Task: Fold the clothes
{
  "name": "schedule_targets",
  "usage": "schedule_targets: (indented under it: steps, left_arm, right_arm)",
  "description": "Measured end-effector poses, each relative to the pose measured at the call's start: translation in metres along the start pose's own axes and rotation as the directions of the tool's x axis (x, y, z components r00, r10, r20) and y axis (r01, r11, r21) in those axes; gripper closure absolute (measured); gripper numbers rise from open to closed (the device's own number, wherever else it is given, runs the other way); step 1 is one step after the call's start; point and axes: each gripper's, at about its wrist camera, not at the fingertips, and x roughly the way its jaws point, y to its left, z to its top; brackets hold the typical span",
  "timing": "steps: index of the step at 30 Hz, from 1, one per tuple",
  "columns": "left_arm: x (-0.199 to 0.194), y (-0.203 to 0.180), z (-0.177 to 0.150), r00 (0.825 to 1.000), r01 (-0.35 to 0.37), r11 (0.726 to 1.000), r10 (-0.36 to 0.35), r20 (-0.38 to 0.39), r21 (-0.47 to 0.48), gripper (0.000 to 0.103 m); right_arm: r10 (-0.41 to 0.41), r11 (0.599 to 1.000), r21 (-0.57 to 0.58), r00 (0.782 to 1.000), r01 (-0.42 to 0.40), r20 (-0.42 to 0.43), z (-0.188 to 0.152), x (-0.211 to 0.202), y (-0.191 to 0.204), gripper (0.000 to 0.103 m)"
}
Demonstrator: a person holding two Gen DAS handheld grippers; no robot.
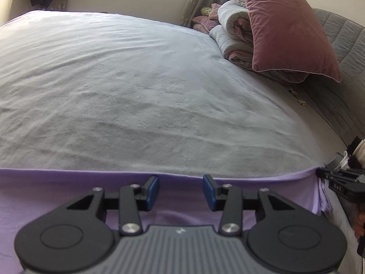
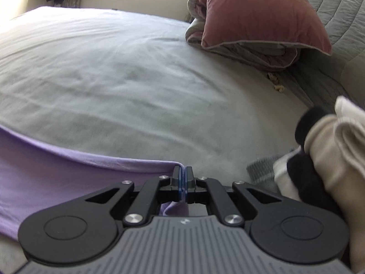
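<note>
A lilac garment (image 1: 57, 196) lies flat along the near edge of the bed. My left gripper (image 1: 180, 191) is open just above it, near its far edge, with its blue pads (image 1: 151, 193) apart and nothing between them. My right gripper (image 2: 183, 178) is shut on the garment's right corner (image 2: 175, 166), and a fold of lilac cloth (image 2: 173, 207) hangs under the jaws. The right gripper also shows at the right edge of the left wrist view (image 1: 342, 182).
The bed has a pale grey sheet (image 1: 136, 91). A dusty pink pillow (image 1: 285, 22) leans on a rolled duvet (image 1: 232, 29) at the far right by the grey quilted headboard (image 1: 342, 45). A pile of beige, white and black clothes (image 2: 330, 155) sits right of my right gripper.
</note>
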Motion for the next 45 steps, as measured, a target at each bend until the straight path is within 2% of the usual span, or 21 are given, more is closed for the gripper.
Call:
schedule_targets:
  steps: [4,6,7,10,14,16,18,21,25,27,28,34,39,45]
  left_arm:
    - [0.005,0.002,-0.004,0.999,-0.035,0.998,0.035,-0.003,0.047,0.06]
    - [0.001,0.001,-0.005,1.0,-0.028,0.997,0.028,0.007,0.066,0.06]
    - [-0.003,0.0,-0.005,1.0,-0.019,0.997,0.018,0.013,0.076,0.06]
    - [-0.013,-0.002,-0.007,1.0,0.014,0.992,-0.017,0.023,0.124,0.06]
    - [-0.014,-0.011,-0.013,0.997,0.074,0.971,-0.075,-0.004,0.229,0.066]
    - [-0.008,-0.013,-0.017,0.997,0.073,0.967,-0.069,-0.022,0.245,0.066]
    - [-0.001,-0.013,-0.02,0.999,0.048,0.966,-0.044,-0.018,0.254,0.066]
    - [0.007,-0.011,-0.02,1.0,0.009,0.968,-0.014,0.019,0.249,0.066]
    - [0.014,-0.012,-0.013,0.995,-0.092,0.96,0.077,0.068,0.263,0.065]
    - [0.012,-0.012,-0.01,0.989,-0.14,0.953,0.122,0.085,0.269,0.065]
    - [0.01,-0.013,-0.009,0.988,-0.146,0.952,0.128,0.086,0.27,0.065]
    - [-0.022,-0.014,-0.013,0.992,-0.118,0.957,0.102,0.072,0.266,0.062]
    - [-0.062,-0.007,-0.022,0.992,-0.121,0.972,0.115,0.043,0.201,0.059]
    - [-0.113,0.005,-0.041,0.989,-0.147,0.977,0.145,0.027,0.151,0.057]
  right_arm:
    - [0.003,1.0,0.024,1.0,-0.003,-0.016,0.007,0.011,0.001,0.101]
    - [0.01,0.999,0.051,1.0,-0.01,-0.011,0.008,0.009,0.0,0.098]
    - [0.027,0.997,0.068,1.0,-0.026,-0.009,0.009,0.006,-0.002,0.091]
    - [0.067,0.992,0.109,0.998,-0.067,0.009,0.01,-0.007,-0.009,0.09]
    - [0.175,0.973,0.15,0.984,-0.176,0.015,0.008,-0.021,-0.007,0.09]
    - [0.244,0.955,0.175,0.97,-0.239,-0.005,0.005,-0.019,0.0,0.09]
    - [0.265,0.949,0.182,0.964,-0.256,-0.029,0.001,-0.011,0.011,0.09]
    - [0.229,0.96,0.175,0.973,-0.219,-0.037,0.0,0.005,0.021,0.09]
    - [0.083,0.989,0.125,0.996,-0.081,-0.015,0.006,0.017,0.018,0.09]
    - [0.012,0.996,0.094,1.0,-0.012,-0.004,0.009,0.016,0.01,0.09]
    - [0.006,0.995,0.104,1.0,-0.006,0.003,0.01,0.012,0.002,0.09]
    - [0.047,0.981,0.189,0.999,-0.043,-0.016,-0.004,-0.019,-0.037,0.089]
    - [0.096,0.981,0.17,0.995,-0.089,-0.037,-0.019,-0.053,-0.037,0.089]
    - [0.143,0.974,0.182,0.989,-0.132,-0.045,-0.032,-0.095,-0.031,0.088]
